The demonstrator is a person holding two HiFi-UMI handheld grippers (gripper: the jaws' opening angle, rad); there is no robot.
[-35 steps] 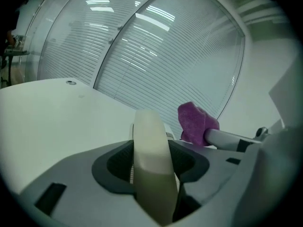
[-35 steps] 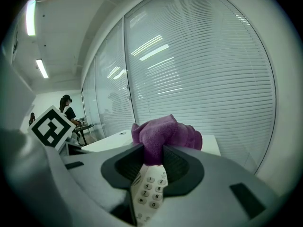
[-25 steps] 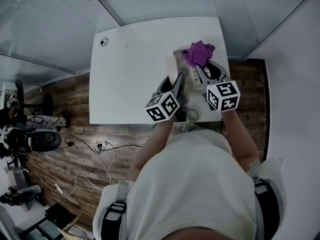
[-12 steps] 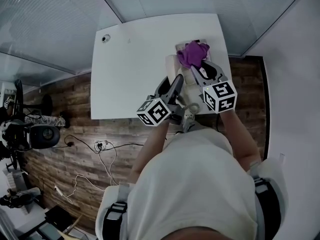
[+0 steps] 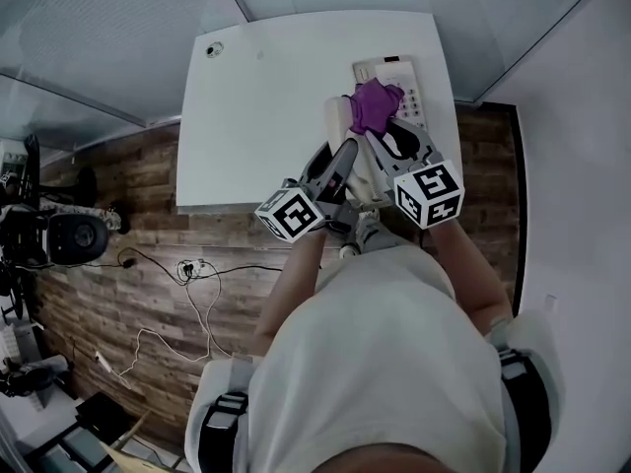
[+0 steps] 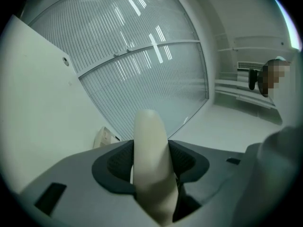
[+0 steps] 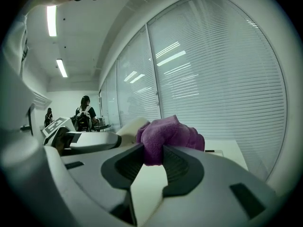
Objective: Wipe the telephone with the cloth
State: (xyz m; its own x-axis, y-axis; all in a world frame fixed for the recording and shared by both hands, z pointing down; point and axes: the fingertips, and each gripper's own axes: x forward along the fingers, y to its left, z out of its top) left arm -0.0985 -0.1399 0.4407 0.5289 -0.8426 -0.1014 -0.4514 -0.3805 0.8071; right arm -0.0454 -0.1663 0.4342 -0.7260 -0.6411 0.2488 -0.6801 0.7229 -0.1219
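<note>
**Both claws loaded: handset in the left, cloth in the right**

The left claw (image 6: 151, 157) is clamped on the cream handset (image 6: 149, 126), which stands up between its dark pads and pokes out past the tips. In the head view the handset (image 5: 338, 118) lies just ahead of this claw (image 5: 345, 154), raised off the telephone base (image 5: 394, 75).

The right claw (image 7: 152, 156) pinches a bunched purple cloth (image 7: 169, 134) – the fabric bulges above and beyond the jaws. Just to this claw's left the handset and the left claw come into its view, the cloth close against the handset; whether they touch I cannot tell.

From the head view the cloth (image 5: 373, 106) sits at the right claw's (image 5: 383, 134) tips, over the base's near left corner. The base rests on the white table (image 5: 266, 116), ahead of both claws, near its far right corner. Beyond the table, slatted blinds (image 7: 222, 70).
</note>
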